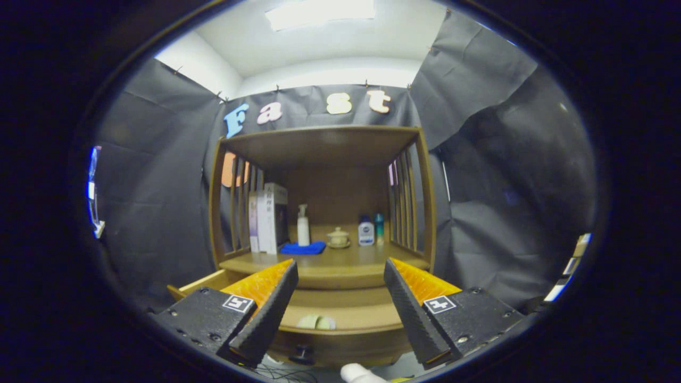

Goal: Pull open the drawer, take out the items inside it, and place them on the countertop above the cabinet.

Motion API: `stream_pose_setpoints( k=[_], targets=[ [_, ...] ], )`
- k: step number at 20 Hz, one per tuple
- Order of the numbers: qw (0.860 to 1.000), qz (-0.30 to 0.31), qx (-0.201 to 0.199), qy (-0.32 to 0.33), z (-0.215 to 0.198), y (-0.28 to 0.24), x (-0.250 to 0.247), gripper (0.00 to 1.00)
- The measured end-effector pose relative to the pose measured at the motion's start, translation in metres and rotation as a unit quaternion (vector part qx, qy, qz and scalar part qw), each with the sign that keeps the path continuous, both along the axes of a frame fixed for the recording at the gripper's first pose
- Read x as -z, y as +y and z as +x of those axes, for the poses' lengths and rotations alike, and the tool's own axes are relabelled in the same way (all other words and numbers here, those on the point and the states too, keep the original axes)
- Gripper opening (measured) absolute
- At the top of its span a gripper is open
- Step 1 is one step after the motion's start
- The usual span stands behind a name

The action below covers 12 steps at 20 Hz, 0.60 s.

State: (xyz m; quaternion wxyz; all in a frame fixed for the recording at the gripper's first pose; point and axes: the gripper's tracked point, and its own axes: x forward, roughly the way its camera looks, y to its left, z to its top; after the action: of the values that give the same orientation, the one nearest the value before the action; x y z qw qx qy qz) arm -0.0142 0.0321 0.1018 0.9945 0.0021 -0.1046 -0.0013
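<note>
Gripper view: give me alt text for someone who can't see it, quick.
The gripper is open and holds nothing, its fingers spread above the pulled-open drawer, where a pale item lies between them. Beyond, the countertop holds books, a blue cloth, a pump bottle, a small lidded pot and two small bottles.

Black cloth walls (pixel 159 175) fill the left and right of the frame, creased and pinned along the top. At upper centre, a white ceiling (pixel 340 42) carries a bright light panel (pixel 319 13).
</note>
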Motion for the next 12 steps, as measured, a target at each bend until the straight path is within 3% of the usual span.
stream_pose_setpoints(
  k=[7, 10, 12],
  targets=[
    [0.998, 0.005, -0.031, 0.051, 0.061, 0.019, -0.056, 1.00],
    [0.989, 0.005, -0.045, 0.140, 0.096, 0.036, -0.042, 1.00],
    [0.975, 0.009, -0.064, 0.213, 0.117, 0.049, -0.022, 1.00]
  ],
)
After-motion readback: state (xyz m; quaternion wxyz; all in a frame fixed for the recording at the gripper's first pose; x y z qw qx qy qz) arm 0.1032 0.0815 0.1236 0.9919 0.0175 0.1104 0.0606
